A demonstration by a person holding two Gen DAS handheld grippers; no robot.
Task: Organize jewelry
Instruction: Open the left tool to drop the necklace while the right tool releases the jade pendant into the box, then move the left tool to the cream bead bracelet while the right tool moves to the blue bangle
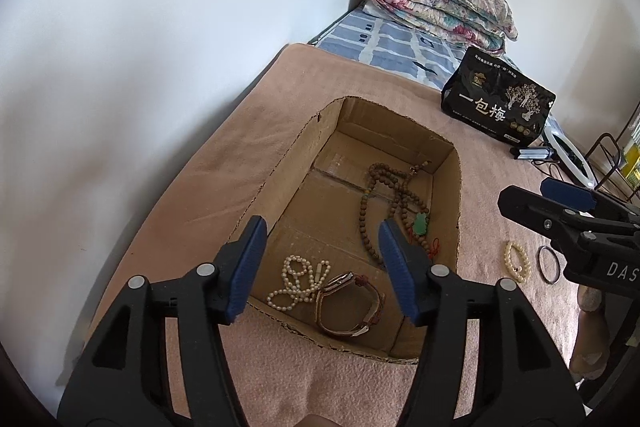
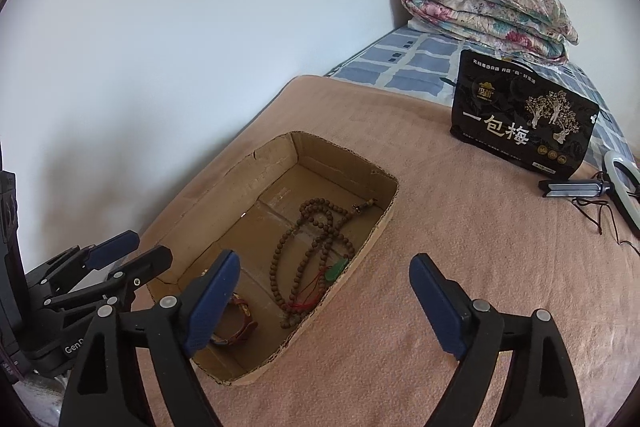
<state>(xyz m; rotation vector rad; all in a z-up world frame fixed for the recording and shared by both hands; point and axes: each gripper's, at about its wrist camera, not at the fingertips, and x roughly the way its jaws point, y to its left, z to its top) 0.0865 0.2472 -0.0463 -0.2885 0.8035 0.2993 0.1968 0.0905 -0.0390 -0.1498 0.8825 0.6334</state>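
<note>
Your bed, under a pink blanket (image 1: pixel 168 227), ran along a white wall, with a rolled floral quilt (image 1: pixel 440 3) at the far end. On the blanket stood a black bag (image 2: pixel 524 115) printed "一包梅", and nearer you lay an open cardboard box (image 1: pixel 276 171). Inside the box were a long brown bead necklace (image 1: pixel 384 203) with a green pendant (image 1: pixel 420 225), a brown-strapped watch (image 1: pixel 352 303) and a pearl necklace (image 1: pixel 298 281). Outside it, to the right, a cream bead bracelet (image 1: pixel 517 261) and a thin metal bangle (image 1: pixel 548 264) rested apart on the blanket. You held your left gripper (image 1: pixel 322 259) over the box's near end, fingers spread wide and empty. Your right gripper (image 2: pixel 324 303), lettered "DAS", also gaped empty.
</note>
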